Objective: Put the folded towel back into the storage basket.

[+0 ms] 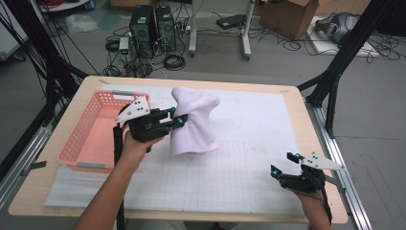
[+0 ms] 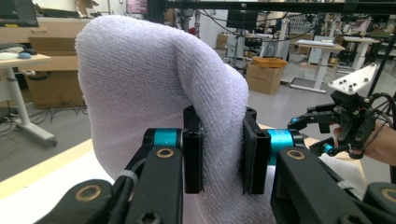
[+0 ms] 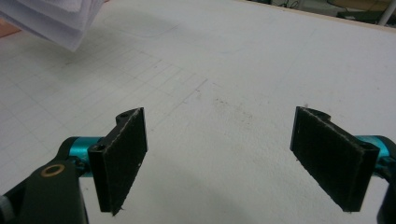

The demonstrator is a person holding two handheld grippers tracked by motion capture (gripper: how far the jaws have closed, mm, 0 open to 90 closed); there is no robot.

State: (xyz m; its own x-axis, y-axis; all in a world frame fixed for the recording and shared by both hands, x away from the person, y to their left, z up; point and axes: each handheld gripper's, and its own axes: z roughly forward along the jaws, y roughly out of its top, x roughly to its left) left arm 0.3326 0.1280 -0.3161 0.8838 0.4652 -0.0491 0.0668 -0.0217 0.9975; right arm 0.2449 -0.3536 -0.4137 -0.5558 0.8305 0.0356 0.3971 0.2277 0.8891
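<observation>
Just one fluffy white terry towel (image 1: 194,122), pinched by the left gripper (image 1: 178,118); one pink plastic basket (image 1: 91,129); right gripper (image 1: 283,164) spread wide, empty. Towel's lower edge is hidden behind the jaws in the left gripper view.

A light wooden table (image 1: 292,93) is covered by a white gridded mat (image 1: 239,177); a pink slotted basket (image 1: 81,139) is set on its left part.
</observation>
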